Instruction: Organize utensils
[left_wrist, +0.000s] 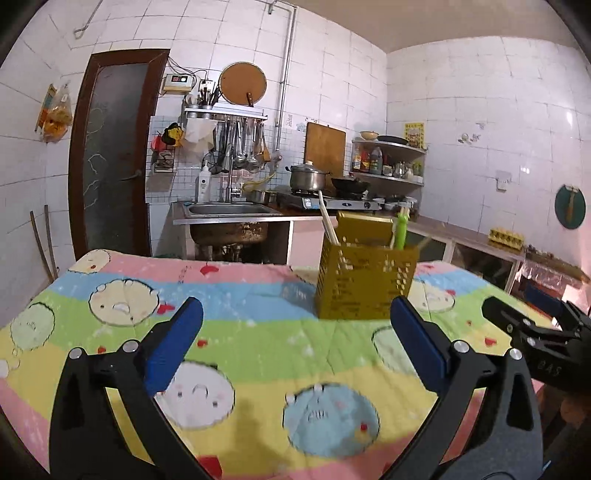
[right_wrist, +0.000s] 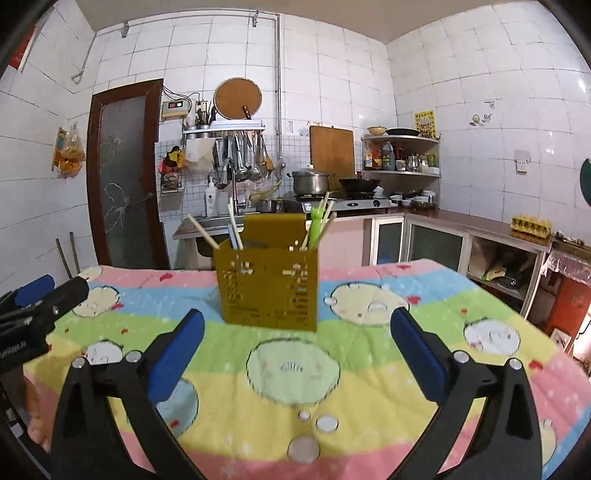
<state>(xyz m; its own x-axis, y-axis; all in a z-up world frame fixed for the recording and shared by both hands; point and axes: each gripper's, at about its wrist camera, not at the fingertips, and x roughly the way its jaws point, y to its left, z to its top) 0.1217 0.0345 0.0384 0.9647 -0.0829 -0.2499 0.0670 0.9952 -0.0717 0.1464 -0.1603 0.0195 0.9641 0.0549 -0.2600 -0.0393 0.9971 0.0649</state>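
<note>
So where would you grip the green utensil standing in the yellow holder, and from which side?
Grip the green utensil by its upper end, the only part showing above the yellow holder, and come from above. It stands nearly upright on the holder's right, with chopsticks close beside it, so keep the jaws narrow and lift straight up.

I see a home kitchen: tiled walls, sink (left_wrist: 229, 209), gas stove (left_wrist: 328, 201) with pot (left_wrist: 307, 177), hanging ladles (left_wrist: 242, 146).

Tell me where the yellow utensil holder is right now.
The yellow utensil holder stands upright on the cartoon-print cloth, centre in the right wrist view, right of centre in the left wrist view, ahead of both open grippers.
</note>
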